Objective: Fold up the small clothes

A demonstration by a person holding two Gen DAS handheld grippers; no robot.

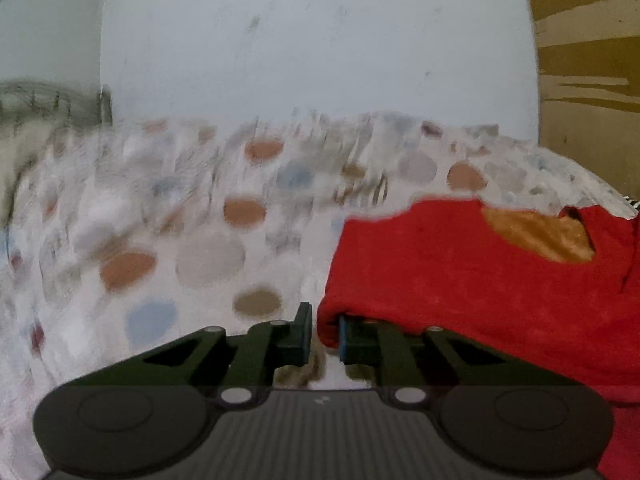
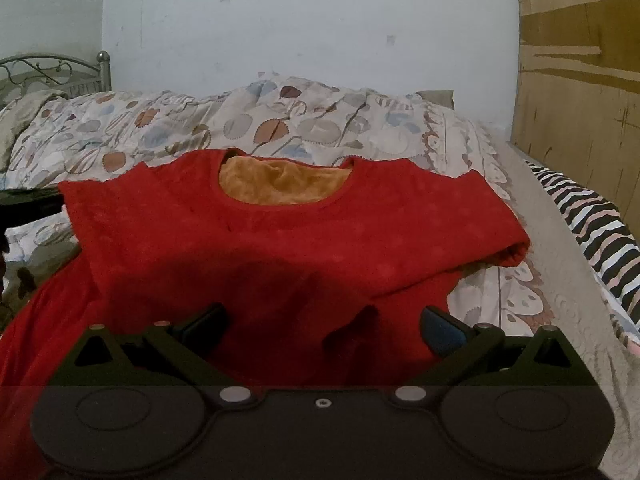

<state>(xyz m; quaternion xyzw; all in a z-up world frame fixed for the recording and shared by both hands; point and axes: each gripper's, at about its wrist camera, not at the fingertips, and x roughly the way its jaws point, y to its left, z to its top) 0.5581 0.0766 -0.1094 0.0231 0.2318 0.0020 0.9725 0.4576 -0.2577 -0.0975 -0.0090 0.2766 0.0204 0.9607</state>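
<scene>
A red top (image 2: 280, 240) with an orange fleece lining at the neck lies spread on a patterned quilt (image 2: 180, 124), neck away from me. In the right wrist view my right gripper (image 2: 324, 328) is open, its fingers wide apart over the shirt's lower body. In the left wrist view my left gripper (image 1: 324, 332) is nearly closed on the left edge of the red top (image 1: 480, 280); the cloth drapes over the right finger (image 1: 352, 340) and a fold sits between the jaws. That view is blurred by motion.
The bed's quilt (image 1: 160, 220) with round leaf prints covers the surface. A metal headboard (image 2: 52, 72) stands at the back left, a white wall behind. A wooden panel (image 2: 580, 60) is on the right, with a striped cloth (image 2: 592, 224) along the bed's right edge.
</scene>
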